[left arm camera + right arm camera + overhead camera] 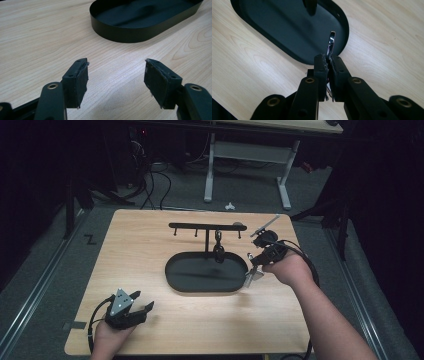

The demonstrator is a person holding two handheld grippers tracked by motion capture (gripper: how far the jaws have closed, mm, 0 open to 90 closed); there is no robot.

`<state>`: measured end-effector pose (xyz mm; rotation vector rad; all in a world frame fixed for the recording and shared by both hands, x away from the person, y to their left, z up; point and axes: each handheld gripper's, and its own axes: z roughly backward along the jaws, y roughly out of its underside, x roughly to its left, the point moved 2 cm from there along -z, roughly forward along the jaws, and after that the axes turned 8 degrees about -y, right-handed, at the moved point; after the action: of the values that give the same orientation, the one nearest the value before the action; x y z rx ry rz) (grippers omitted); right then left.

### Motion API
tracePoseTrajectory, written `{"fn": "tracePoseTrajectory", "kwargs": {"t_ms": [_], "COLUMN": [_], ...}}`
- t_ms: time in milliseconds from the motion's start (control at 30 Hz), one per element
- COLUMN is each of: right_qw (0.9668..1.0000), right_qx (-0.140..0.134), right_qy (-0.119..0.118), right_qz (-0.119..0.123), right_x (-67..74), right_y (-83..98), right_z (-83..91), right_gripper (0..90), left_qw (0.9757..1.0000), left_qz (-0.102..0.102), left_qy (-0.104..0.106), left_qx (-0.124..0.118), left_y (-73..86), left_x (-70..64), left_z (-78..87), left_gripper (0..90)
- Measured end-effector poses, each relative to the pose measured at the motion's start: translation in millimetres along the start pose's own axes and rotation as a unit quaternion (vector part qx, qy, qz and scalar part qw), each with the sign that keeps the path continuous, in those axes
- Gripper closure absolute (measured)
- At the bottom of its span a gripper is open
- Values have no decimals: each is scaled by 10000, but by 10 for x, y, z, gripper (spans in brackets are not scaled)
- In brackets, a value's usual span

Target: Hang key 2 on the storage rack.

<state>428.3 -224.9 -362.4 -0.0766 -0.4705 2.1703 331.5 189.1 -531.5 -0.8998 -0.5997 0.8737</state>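
Note:
A black oval tray (175,270) lies in the middle of the wooden table, and a black T-shaped rack (200,226) with small hooks rises from its far side. A dark chain-like item (218,251) hangs from the rack. My right gripper (254,261) is at the tray's right end, shut on a thin shiny metal piece (332,41) that sticks out over the tray's rim (344,37). The pinch is plain in the right gripper view (329,58). My left gripper (142,302) rests near the front left edge, open and holding nothing (116,66), short of the tray (120,33).
The table top (150,235) is bare wood around the tray. Beyond its far edge stand a white desk frame (245,155) and floor cables (150,185). Dark stands flank the table on both sides.

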Motion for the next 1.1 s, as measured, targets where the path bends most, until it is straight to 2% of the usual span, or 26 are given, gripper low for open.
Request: {"fn": "tracePoseTrajectory", "kwargs": {"t_ms": [433,733,1100], "right_qw": [9997,9997,9998], "right_qx": [-199,-214,-197], "right_qy": [-14,73,58], "right_qz": [120,81,-50], "right_x": [108,134,4], "right_y": [-364,-520,-567], "right_z": [107,129,91], "right_gripper": [848,848,847], "left_qw": [10000,10000,10000], "left_qz": [-4,23,27], "left_qy": [35,9,23], "left_qx": [18,-21,-3], "left_y": [5,6,15], "left_x": [9,11,8], "left_z": [4,12,25], "left_gripper": [365,365,365]}}
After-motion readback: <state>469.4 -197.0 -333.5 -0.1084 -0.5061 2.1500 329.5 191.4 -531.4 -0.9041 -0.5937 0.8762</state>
